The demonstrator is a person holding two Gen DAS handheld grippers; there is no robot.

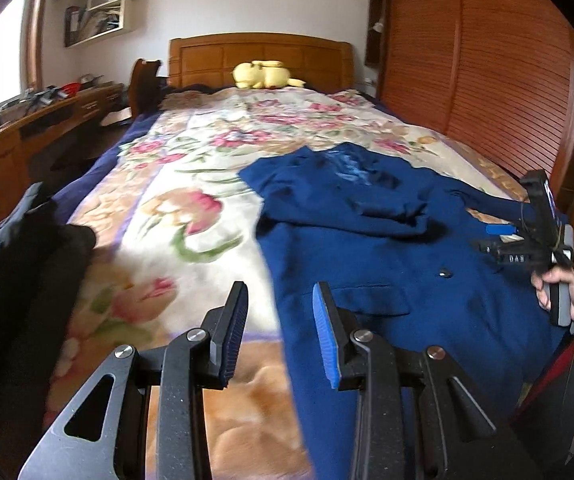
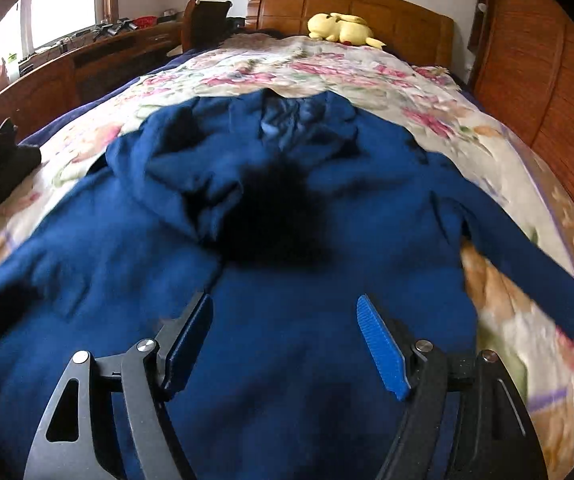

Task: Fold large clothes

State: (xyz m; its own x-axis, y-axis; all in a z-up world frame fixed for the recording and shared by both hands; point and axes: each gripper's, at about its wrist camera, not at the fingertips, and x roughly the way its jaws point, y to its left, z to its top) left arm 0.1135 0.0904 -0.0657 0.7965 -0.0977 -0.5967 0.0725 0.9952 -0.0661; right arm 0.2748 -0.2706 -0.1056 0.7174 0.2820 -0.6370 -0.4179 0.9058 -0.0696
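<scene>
A large navy blue coat (image 1: 387, 240) lies spread front-up on the floral bedspread (image 1: 191, 184), collar toward the headboard. In the right wrist view the coat (image 2: 271, 264) fills the middle, one sleeve (image 2: 527, 268) stretched to the right. My left gripper (image 1: 281, 300) is open and empty, hovering over the coat's left edge near the foot of the bed. My right gripper (image 2: 287, 320) is open and empty above the coat's lower front. The right gripper also shows in the left wrist view (image 1: 499, 236), held by a hand over the coat's right side.
A yellow plush toy (image 1: 265, 74) lies by the wooden headboard (image 1: 259, 52). Dark clothing (image 1: 19, 264) is piled at the bed's left edge. A wooden desk (image 1: 27, 132) stands to the left and a slatted wardrobe (image 1: 487, 80) to the right.
</scene>
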